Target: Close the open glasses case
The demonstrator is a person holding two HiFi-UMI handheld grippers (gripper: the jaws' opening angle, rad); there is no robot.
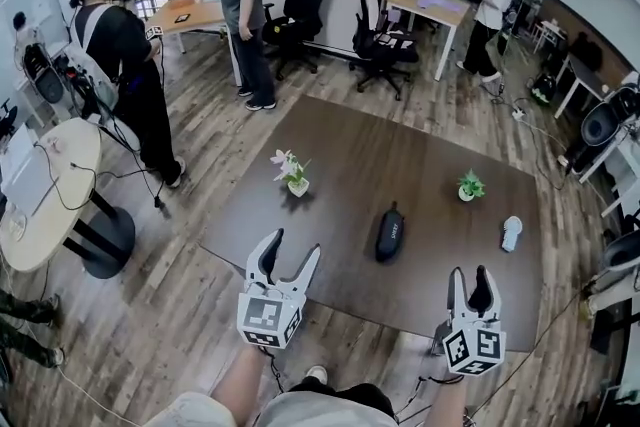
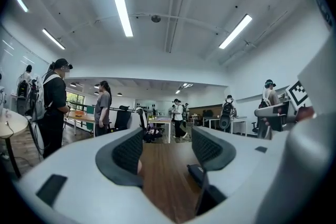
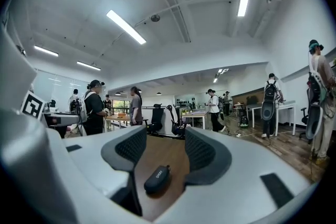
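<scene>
**2 open grippers at the table's near edge, case lying ahead**

The dark brown table (image 1: 400, 155) fills the middle of the head view. The left gripper (image 1: 296, 245) and right gripper (image 1: 470, 273) hover at its near edge, each with jaws spread and nothing pinched. The black glasses case (image 1: 390, 233) lies on the table between the 2, just beyond them, touched by neither. Farther back stand 2 small pots: a pink-flowered plant (image 1: 293, 172) and a green plant (image 1: 469, 185). A small white object (image 1: 511, 233) lies right of the case.
</scene>
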